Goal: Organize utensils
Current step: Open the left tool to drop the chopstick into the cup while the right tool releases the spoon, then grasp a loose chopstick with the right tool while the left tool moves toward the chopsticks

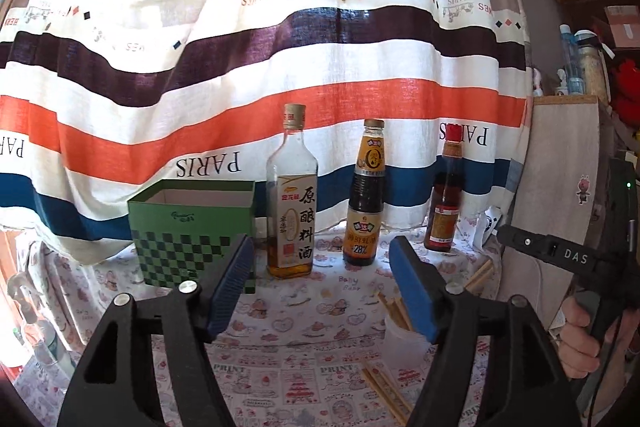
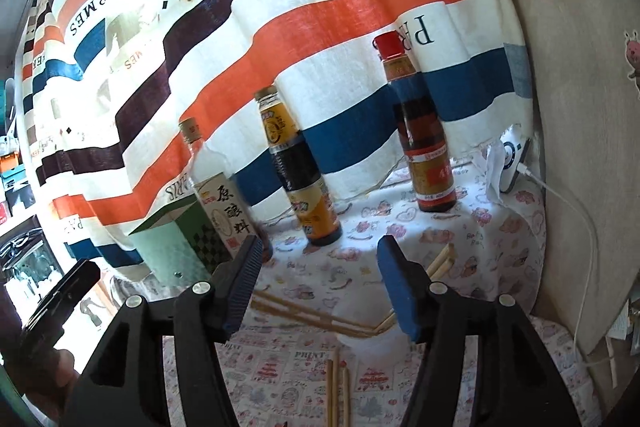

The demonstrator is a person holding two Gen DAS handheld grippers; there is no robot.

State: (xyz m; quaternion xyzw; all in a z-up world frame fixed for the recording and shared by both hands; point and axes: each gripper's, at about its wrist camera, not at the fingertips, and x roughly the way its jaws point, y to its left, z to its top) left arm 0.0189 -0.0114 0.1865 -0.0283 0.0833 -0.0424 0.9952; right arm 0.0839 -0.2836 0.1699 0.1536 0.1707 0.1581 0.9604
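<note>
My left gripper [image 1: 322, 291] is open above the printed tablecloth with nothing between its blue pads. Just behind its right finger a translucent cup [image 1: 404, 345] holds wooden chopsticks [image 1: 394, 307]. More chopsticks lie loose on the cloth [image 1: 384, 391]. My right gripper [image 2: 318, 287] is also open and empty. Below it, the same cup [image 2: 368, 341] has chopsticks [image 2: 300, 311] slanting out to the left. A loose pair [image 2: 338, 391] lies at the near edge and another pair [image 2: 440, 261] lies further back on the right.
A green checkered box [image 1: 192, 235], open on top, stands at the left. Beside it stand a cooking wine bottle [image 1: 290, 207], a dark sauce bottle [image 1: 364, 203] and a red-capped bottle [image 1: 446, 203] before a striped curtain [image 1: 280, 67]. A white charger with cable [image 2: 514, 163] sits at the right.
</note>
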